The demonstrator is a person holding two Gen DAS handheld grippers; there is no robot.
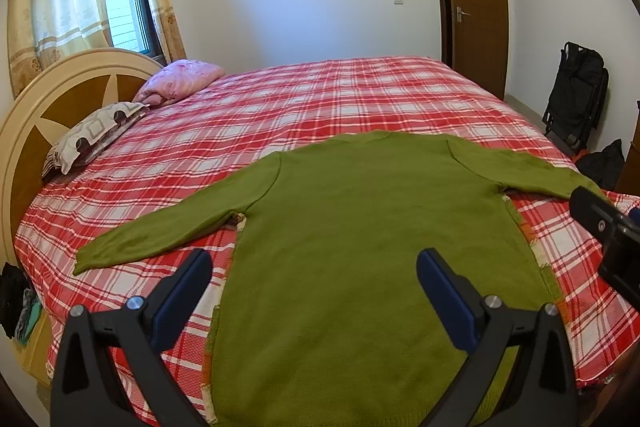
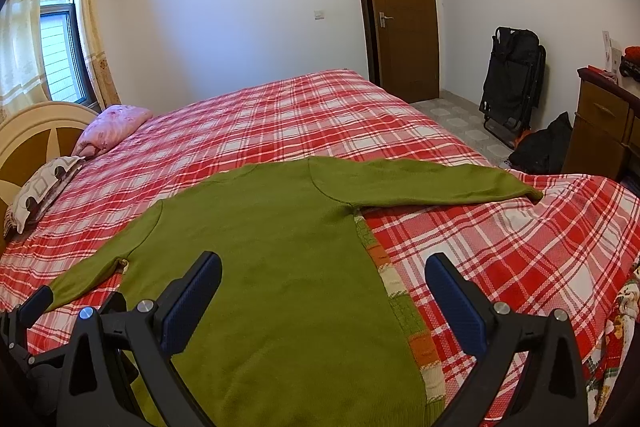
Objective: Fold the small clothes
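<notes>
Green sweater [image 1: 360, 247] flat on plaid bed [image 1: 320, 99], both grippers [image 1: 314, 287] [image 2: 324, 291] spread apart, empty.

The green sweater [image 1: 360, 227] lies flat on the bed [image 1: 320, 95] with both sleeves spread. Beyond its collar the checked cover runs open to the far edge. Two pillows [image 1: 180, 81] crowd the headboard [image 1: 52, 107] side; another garment [image 2: 616, 339] lies at the right edge.

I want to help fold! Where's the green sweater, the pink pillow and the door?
green sweater [image 1: 360, 227], left wrist view, middle of its back.
pink pillow [image 1: 180, 81], left wrist view, its top.
door [image 2: 404, 15], right wrist view, middle panel.
</notes>
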